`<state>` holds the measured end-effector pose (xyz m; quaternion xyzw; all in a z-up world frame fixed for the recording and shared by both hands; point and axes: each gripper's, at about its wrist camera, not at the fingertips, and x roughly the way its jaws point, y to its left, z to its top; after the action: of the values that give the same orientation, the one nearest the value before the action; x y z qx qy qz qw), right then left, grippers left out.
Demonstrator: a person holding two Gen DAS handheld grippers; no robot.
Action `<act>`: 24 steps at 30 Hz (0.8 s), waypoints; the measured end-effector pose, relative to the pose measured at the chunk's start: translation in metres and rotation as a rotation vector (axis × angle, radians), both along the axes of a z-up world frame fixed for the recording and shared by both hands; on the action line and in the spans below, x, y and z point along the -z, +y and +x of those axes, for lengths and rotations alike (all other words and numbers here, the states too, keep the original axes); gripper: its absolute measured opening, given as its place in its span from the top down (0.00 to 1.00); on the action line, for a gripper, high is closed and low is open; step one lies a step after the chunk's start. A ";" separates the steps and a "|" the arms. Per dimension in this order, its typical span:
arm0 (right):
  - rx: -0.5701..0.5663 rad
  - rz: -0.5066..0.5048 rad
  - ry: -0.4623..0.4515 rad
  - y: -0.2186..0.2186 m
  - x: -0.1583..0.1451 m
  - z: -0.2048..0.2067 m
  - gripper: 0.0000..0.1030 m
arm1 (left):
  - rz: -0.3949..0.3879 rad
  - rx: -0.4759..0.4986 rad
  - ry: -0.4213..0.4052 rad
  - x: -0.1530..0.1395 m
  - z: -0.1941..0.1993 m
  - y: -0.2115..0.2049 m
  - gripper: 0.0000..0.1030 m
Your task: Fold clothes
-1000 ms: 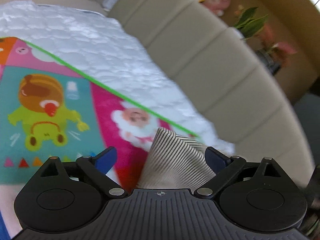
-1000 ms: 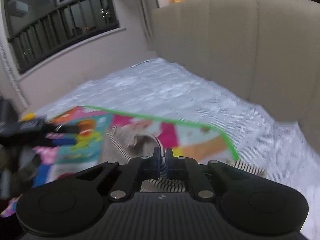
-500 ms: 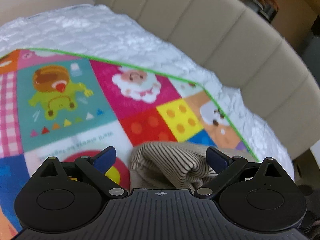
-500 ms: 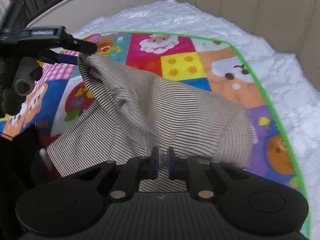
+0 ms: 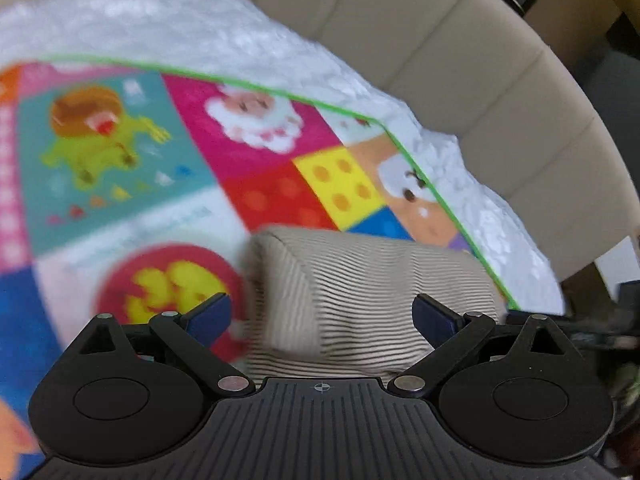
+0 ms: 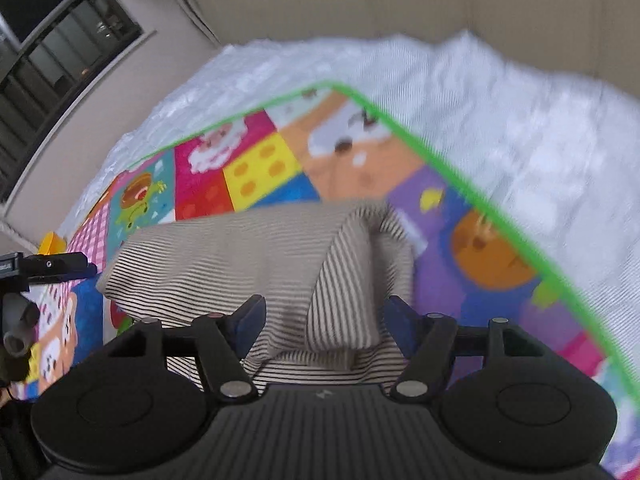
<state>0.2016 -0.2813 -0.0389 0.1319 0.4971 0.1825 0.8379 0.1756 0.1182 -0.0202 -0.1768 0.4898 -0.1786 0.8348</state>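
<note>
A beige garment with thin dark stripes lies folded in a bundle on a colourful play mat. My left gripper is open, its jaws spread to either side of the bundle's near end and holding nothing. In the right wrist view the same garment lies on the mat with a loose flap folded over on its right. My right gripper is open over the garment's near edge. The left gripper's tip shows at the far left of the right wrist view.
The mat has a green border and lies on a white quilted bed cover. A beige padded headboard curves behind it. A dark window with rails is at the upper left of the right wrist view.
My right gripper has opened and let go of the striped garment, which now lies folded on the mat. Both grippers have lowered and drawn closer to the bundle.
</note>
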 end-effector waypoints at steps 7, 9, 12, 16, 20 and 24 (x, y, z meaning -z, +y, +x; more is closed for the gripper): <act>-0.142 -0.096 -0.054 0.038 0.023 0.012 0.70 | -0.006 -0.011 0.120 0.048 0.028 -0.022 0.53; -0.139 -0.087 -0.060 0.042 0.026 0.024 0.75 | -0.062 0.004 0.102 0.052 0.039 -0.020 0.67; -0.118 -0.071 -0.083 0.051 0.027 0.056 0.79 | -0.076 -0.015 0.049 0.047 0.066 -0.019 0.73; -0.077 -0.033 -0.145 0.061 0.010 0.103 0.81 | -0.067 -0.067 0.004 0.031 0.103 -0.017 0.75; -0.111 -0.026 -0.199 0.060 -0.007 0.116 0.81 | -0.074 -0.035 -0.051 0.009 0.098 -0.015 0.76; -0.159 -0.008 -0.180 0.049 -0.015 0.097 0.81 | -0.085 0.024 -0.025 0.005 0.067 -0.019 0.76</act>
<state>0.2981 -0.2321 -0.0236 0.0715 0.4294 0.2575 0.8627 0.2423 0.0996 -0.0256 -0.2039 0.4733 -0.2115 0.8305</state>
